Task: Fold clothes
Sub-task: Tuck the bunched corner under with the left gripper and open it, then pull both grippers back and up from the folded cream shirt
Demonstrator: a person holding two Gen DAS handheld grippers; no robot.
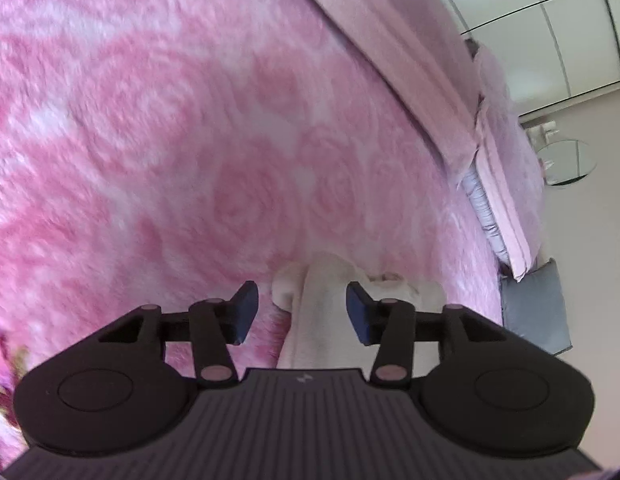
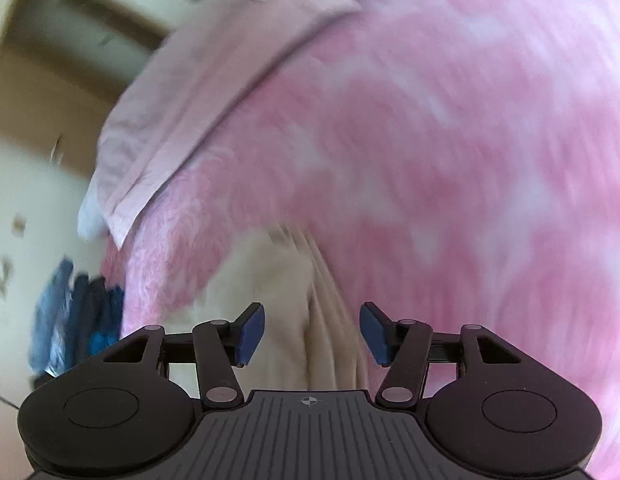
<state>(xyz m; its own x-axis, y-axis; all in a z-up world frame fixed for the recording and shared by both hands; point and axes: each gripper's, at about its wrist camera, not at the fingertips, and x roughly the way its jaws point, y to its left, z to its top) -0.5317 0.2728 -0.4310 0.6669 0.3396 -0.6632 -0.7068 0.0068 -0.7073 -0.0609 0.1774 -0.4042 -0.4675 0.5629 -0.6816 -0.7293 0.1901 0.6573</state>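
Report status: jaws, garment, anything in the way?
Left gripper and right gripper: jaws open, holding nothing. Cream garment bunched on pink blanket, lying between both sets of jaws. No obstruction seen.

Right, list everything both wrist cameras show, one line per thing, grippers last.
cream garment: one, cream, bunched on the blanket right in front of both grippers; also seen at.
fluffy blanket: one, pink with a paler rose pattern, covers the bed under the garment.
pale pink sheet: one, light pink, lies along the far edge of the blanket.
grey cushion: one, blue-grey, beside the bed at the right of the left wrist view.
round mirror: one, silvery, off the bed at far right.
blue fabric: one heap, blue, off the bed edge at left of the right wrist view; blurred.
left gripper: one, black with blue pads, open, cloth between the pads.
right gripper: one, black with blue pads, open over the garment.
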